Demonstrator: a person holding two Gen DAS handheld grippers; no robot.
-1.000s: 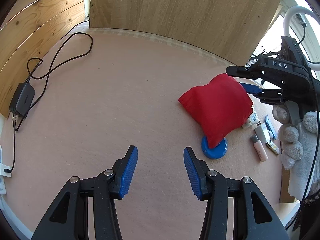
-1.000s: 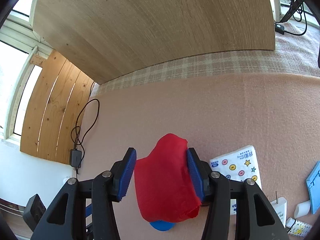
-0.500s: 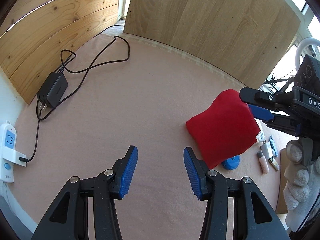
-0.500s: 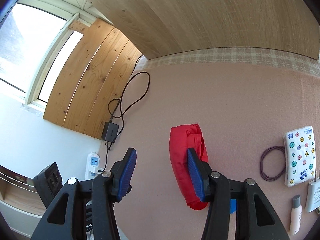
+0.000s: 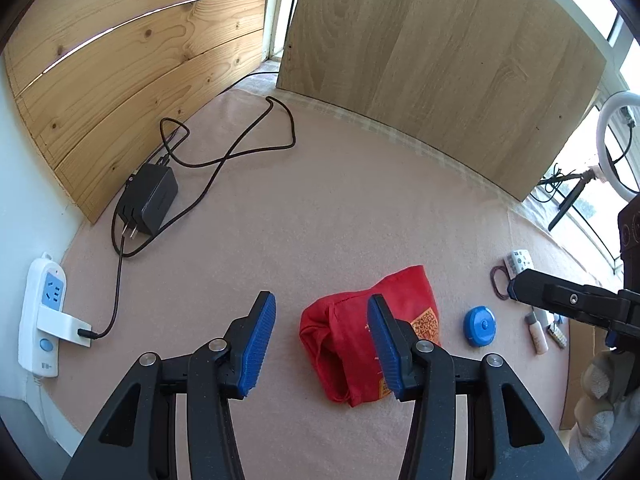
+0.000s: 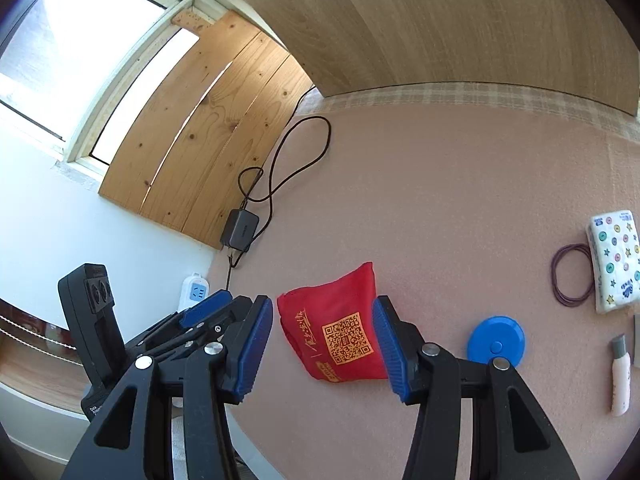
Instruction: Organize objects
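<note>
The right tongs [image 6: 323,344] have let go of the red drawstring bag [image 6: 335,334], which now lies flat on the pink tabletop [image 5: 360,216]. They hang wide open and empty above it. The left tongs [image 5: 322,346] are also spread open and empty, near the bag's left end. The bag is placed, so the blue tape measure [image 6: 496,342], tissue pack [image 6: 614,260] and tube [image 6: 620,374] at right remain loose. The bag looks slack; whether anything is inside, I cannot tell.
</note>
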